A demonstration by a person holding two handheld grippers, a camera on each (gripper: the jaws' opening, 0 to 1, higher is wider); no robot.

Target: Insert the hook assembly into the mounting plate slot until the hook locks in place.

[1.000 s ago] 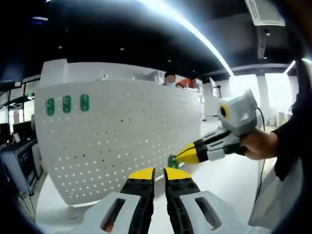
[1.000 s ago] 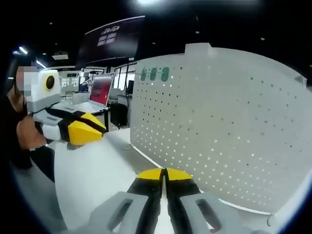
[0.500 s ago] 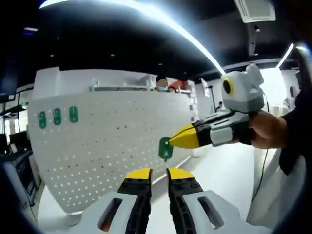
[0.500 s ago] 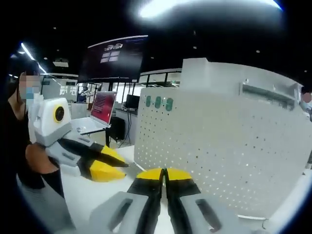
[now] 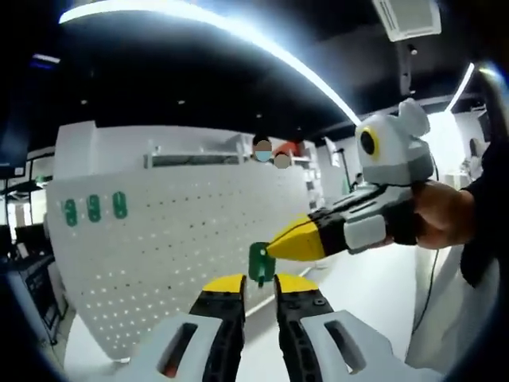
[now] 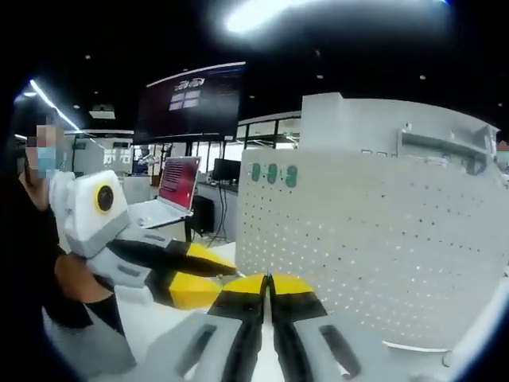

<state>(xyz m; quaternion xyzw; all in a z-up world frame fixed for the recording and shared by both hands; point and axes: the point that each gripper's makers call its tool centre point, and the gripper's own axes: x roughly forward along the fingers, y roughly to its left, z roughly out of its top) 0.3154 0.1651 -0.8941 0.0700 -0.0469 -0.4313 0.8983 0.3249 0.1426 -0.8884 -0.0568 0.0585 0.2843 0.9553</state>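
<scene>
In the left gripper view, the left gripper (image 5: 259, 282) rises from the bottom with its yellow-tipped jaws spread a little, nothing between them. Behind them stands the white perforated mounting plate (image 5: 159, 255), upright on a white table (image 5: 358, 294). Three small green hooks (image 5: 94, 208) already sit in a row near the plate's upper left corner. In front of the plate, the right gripper (image 5: 282, 241) comes in held by a hand (image 5: 441, 219), its jaws pinching a small green hook assembly (image 5: 258, 263) that hangs just above the left gripper's tips, apart from the plate.

In the right gripper view, the right gripper (image 6: 269, 282) has its jaws pressed together; the hook is hidden here. The left gripper (image 6: 195, 274) is just left of it, before the plate (image 6: 382, 239). The three hooks (image 6: 273, 173) show at the plate's top left.
</scene>
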